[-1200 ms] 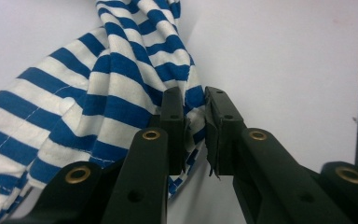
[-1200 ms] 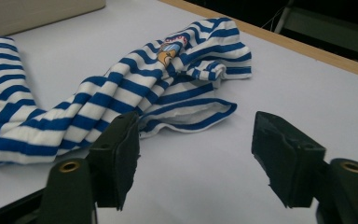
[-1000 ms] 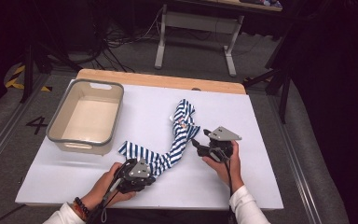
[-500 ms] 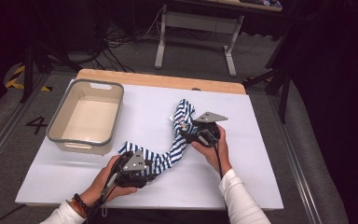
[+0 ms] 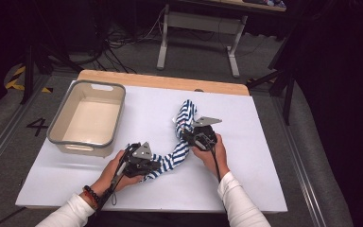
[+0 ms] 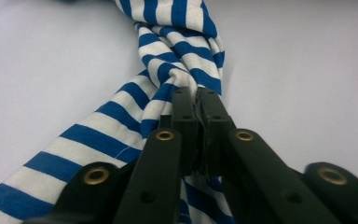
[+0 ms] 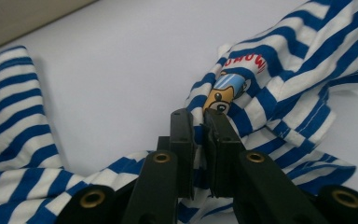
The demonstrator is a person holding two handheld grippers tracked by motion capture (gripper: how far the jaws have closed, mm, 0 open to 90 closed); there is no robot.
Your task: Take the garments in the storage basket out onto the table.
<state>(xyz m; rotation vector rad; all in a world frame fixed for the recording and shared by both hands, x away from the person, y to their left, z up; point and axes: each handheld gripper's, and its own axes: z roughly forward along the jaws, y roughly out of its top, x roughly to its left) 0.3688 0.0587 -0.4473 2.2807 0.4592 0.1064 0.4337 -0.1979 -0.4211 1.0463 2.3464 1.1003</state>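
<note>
A blue and white striped garment (image 5: pixel 177 152) lies twisted on the white table (image 5: pixel 264 156). My left gripper (image 5: pixel 152 165) has just closed on its near end, and a fold of the striped cloth (image 6: pixel 177 51) is pinched between the jaws of the left gripper (image 6: pixel 198 100). My right gripper (image 5: pixel 187 134) has also just closed, on the far bunched part. In the right gripper view the right gripper (image 7: pixel 198 120) clamps the fabric beside a small cartoon print (image 7: pixel 223 93) on the garment (image 7: pixel 289 70).
A beige tub with a grey rim (image 5: pixel 54 132) stands at the table's left, close to my left hand. A wooden strip (image 5: pixel 160 81) runs along the far edge. Bare white surface lies right of the garment and in front of it.
My right gripper moved left and away from me onto the garment's upper part and shut on it. My left gripper shut on the near end, where the tail is now gathered.
</note>
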